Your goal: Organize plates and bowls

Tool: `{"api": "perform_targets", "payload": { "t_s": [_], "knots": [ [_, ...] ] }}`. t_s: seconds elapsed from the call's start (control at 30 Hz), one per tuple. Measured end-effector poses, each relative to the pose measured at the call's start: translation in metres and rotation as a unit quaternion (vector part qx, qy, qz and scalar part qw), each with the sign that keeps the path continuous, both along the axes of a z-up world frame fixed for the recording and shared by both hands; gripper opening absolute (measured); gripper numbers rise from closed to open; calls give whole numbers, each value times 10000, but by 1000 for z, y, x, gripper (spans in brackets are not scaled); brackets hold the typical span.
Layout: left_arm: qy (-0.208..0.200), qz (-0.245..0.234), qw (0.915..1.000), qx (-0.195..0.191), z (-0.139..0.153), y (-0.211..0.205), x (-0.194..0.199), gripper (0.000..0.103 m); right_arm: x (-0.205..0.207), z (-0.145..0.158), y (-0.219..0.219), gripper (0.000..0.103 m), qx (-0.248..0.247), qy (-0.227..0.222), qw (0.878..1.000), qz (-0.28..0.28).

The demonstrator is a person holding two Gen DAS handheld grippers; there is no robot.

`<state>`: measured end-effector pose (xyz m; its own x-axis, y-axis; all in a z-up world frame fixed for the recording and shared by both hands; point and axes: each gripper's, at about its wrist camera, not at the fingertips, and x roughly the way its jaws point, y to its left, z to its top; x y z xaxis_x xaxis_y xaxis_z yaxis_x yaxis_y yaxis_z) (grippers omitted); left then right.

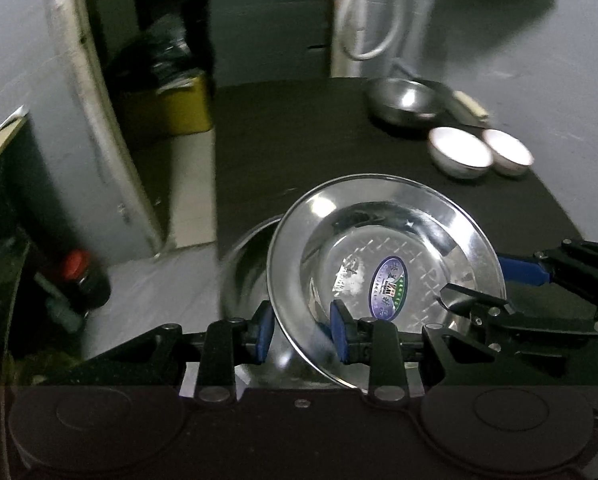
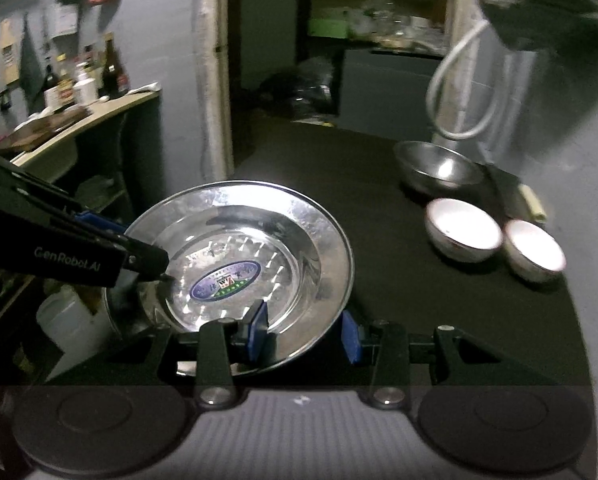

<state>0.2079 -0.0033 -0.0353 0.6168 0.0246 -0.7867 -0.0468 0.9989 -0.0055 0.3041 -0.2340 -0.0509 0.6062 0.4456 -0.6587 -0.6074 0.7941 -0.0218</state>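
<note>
Left wrist view puts the steel plate right in front, tilted, with an oval blue sticker in its well. Its near-left rim sits between the blue pads of the left gripper, and those jaws are pinched onto that rim. From the right the right gripper reaches in, one blue finger behind the plate's edge and a black finger over the inside, so it looks clamped on the right rim too. Just left of the plate and partly hidden behind it, a second steel vessel shows, blurred.

Over to the right wrist view: same steel plate, held above the near-left part of the dark bench. The right gripper has one blue pad inside the near rim and the other just outside it, jaws gripping the plate's edge. The left gripper comes in from the left, its black tip touching the plate's inner face.

Farther out on the right side of the bench, two white bowls sit side by side, just about touching, and beyond them a steel bowl rests near the far edge. A white cable loops on the wall behind it. Far left, bottles crowd a counter.
</note>
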Motion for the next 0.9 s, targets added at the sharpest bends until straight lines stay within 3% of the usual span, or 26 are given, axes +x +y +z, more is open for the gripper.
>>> {"api": "perform_targets", "payload": {
  "t_s": [0.33, 0.9],
  "knots": [
    [178, 398, 9990, 109, -7, 23, -8, 34, 1, -2, 36, 45, -236, 43, 9990, 380],
    [384, 364, 9985, 172, -25, 24, 6, 36, 1, -11, 53, 45, -621, 107, 9976, 283]
  ]
}}
